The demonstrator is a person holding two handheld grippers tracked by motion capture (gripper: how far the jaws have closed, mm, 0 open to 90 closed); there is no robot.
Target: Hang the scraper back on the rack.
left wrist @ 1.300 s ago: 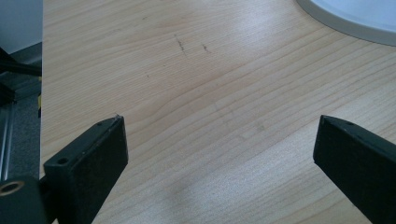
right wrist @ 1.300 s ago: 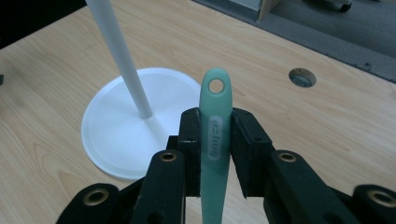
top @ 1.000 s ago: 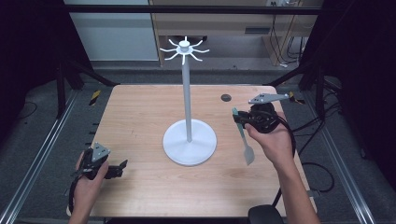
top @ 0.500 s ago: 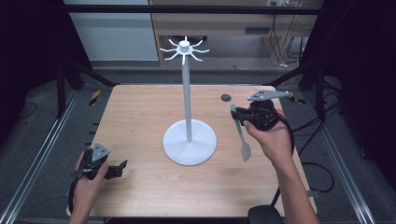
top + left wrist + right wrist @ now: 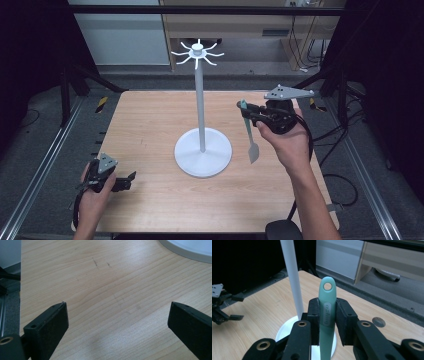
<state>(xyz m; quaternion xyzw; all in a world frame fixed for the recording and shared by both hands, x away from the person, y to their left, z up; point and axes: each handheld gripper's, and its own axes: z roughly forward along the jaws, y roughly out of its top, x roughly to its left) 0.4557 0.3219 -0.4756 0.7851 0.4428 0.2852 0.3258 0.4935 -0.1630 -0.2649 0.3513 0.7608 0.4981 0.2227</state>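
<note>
Pale-green, the spatula [image 5: 327, 312] clamped in the right gripper [image 5: 251, 114] has risen clear of the wooden table [image 5: 150, 125], right of the white hook stand [image 5: 201, 100], ready for hanging, while the left gripper [image 5: 131, 177] rests near-left, jaws spread and empty.

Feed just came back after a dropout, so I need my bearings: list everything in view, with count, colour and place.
Hook stand: one, white, round base at table centre, tall pole, ring of hooks on top.
Spatula: one, pale green, hanging hole at handle end, clamped by the handle, blade hanging down right of the stand.
Round insert: one, dark, in the tabletop behind the spatula.
Table: one, light wood.
Left gripper: black, jaws apart and empty, low over the near left table.
Right gripper: black, raised, shut on the spatula handle.
Hands: two, one on each gripper.
</note>
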